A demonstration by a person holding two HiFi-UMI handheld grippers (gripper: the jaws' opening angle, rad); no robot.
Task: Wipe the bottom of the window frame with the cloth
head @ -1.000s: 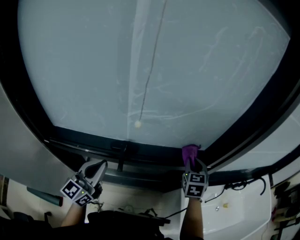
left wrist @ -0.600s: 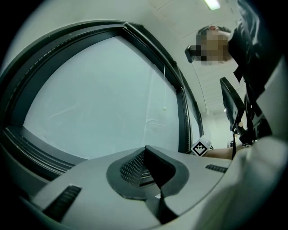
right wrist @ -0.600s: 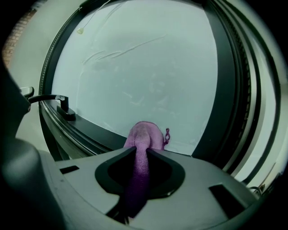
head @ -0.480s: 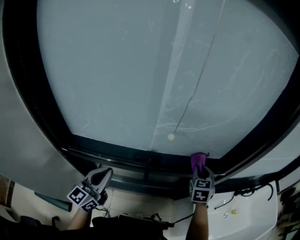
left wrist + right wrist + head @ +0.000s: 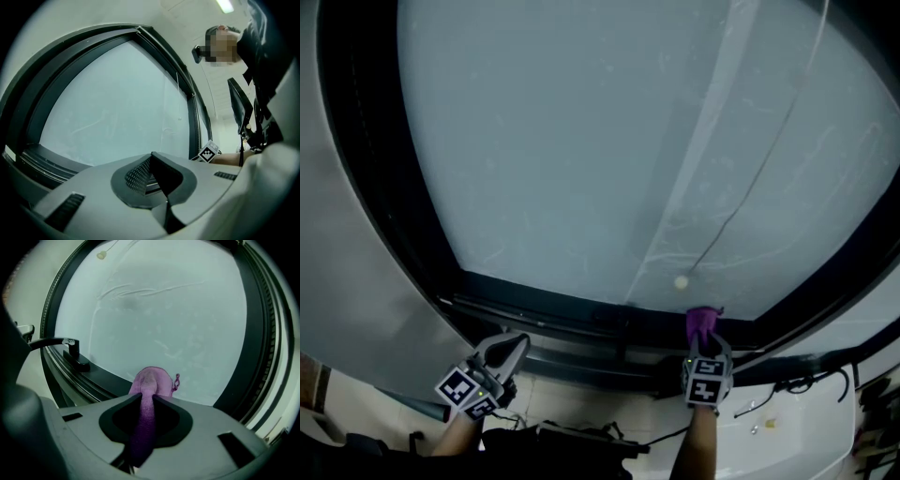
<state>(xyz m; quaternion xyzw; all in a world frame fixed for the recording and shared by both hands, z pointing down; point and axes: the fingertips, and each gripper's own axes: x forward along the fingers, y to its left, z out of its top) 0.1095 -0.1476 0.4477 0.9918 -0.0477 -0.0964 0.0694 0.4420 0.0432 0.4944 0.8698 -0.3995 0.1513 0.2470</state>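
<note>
Right gripper (image 5: pixel 705 345) jaws clamped on purple cloth (image 5: pixel 149 384), its bunched end ahead of the jaws at the bottom window frame (image 5: pixel 105 376); left gripper (image 5: pixel 516 341) jaws together, empty; judgement: press cloth firmly onto the rail and slide evenly.

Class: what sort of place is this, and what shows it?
Likely an indoor room at a large window: dark window frame, pull cord hanging over the pale pane, ceiling light overhead.
</note>
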